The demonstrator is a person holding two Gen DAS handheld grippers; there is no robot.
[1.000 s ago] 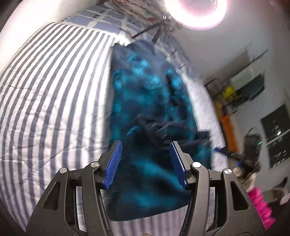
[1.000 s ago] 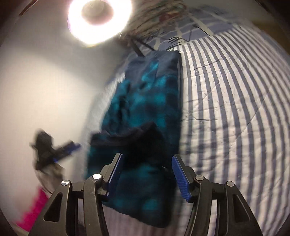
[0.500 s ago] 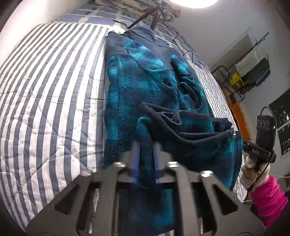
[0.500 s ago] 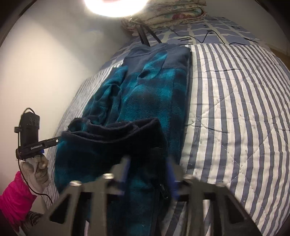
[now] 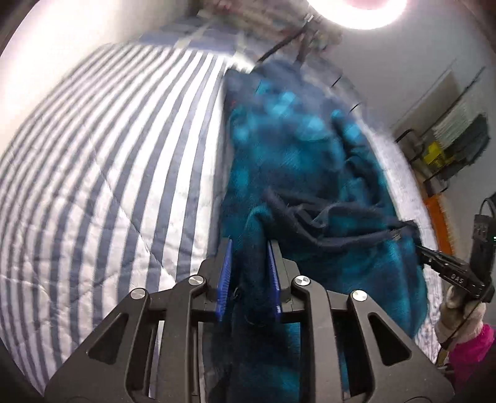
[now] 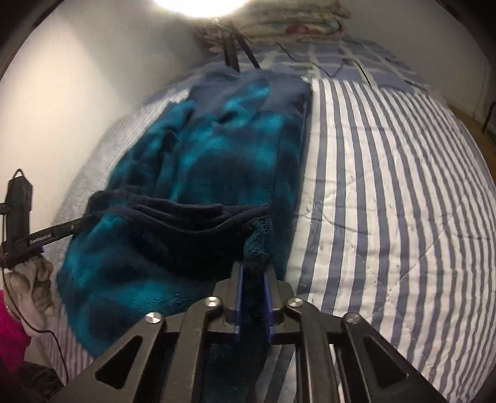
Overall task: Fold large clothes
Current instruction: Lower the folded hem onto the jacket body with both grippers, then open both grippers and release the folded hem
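Observation:
A teal and navy fleece garment (image 5: pixel 294 148) (image 6: pixel 217 148) lies lengthwise on the striped bed. Its near hem is raised in a dark fold between my two grippers. My left gripper (image 5: pixel 249 245) has one hem corner between its blue pads; the jaws are opening slightly but still press the cloth. My right gripper (image 6: pixel 253 268) has the other corner, and its jaws are closing on the fabric. Each view shows the other gripper at the fold's far end: the right gripper (image 5: pixel 446 266) and the left gripper (image 6: pixel 62 231).
A blue-and-white striped quilt (image 5: pixel 108 155) (image 6: pixel 387 186) covers the bed. A ring light (image 5: pixel 356 12) on a tripod and folded blankets (image 6: pixel 294 24) stand at the head. A gloved hand (image 5: pixel 458 313) with a pink sleeve shows. A shelf rack (image 5: pixel 449 142) stands by the wall.
Both grippers went from wide open above the garment to closed on its near hem. The hem now hangs lifted between them.

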